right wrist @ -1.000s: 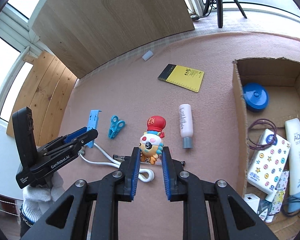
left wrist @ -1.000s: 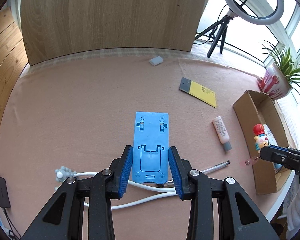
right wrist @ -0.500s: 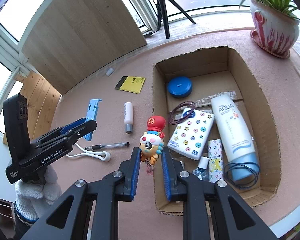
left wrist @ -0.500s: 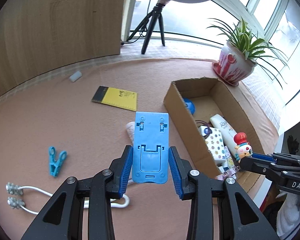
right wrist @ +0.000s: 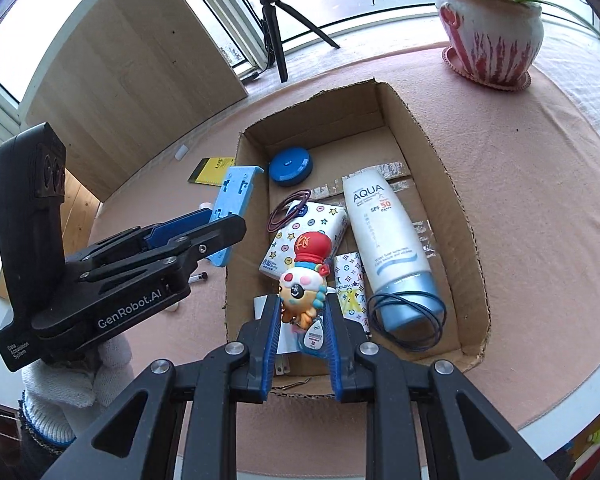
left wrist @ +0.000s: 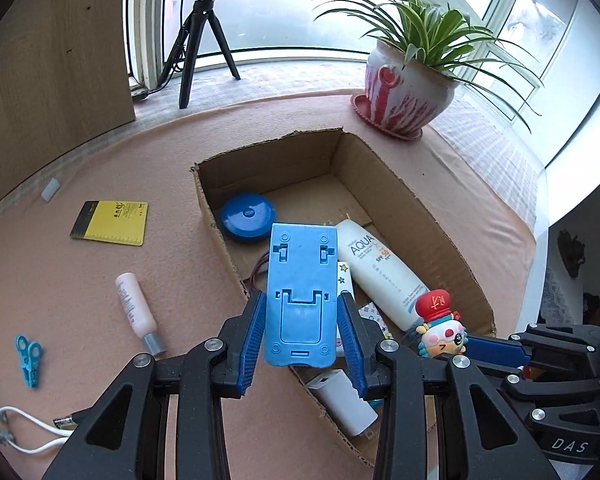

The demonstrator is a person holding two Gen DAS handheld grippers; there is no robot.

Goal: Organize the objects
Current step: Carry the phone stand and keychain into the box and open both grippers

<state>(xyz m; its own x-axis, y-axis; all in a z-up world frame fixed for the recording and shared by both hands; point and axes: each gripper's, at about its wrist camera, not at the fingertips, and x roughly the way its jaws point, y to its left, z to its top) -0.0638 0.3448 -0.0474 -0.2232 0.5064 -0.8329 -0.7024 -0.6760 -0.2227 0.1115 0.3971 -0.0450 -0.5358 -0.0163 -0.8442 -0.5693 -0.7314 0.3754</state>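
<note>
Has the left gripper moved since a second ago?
Yes. The left gripper, gripping the blue stand, went from the white cable to over the cardboard box.

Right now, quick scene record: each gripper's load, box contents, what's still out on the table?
left gripper: shut on blue phone stand
right gripper: shut on cartoon figurine, above the box
cardboard box: sunscreen tube, blue round case, tissue pack, hair ties
on table: yellow notepad, pink bottle, blue clip, white cable
</note>
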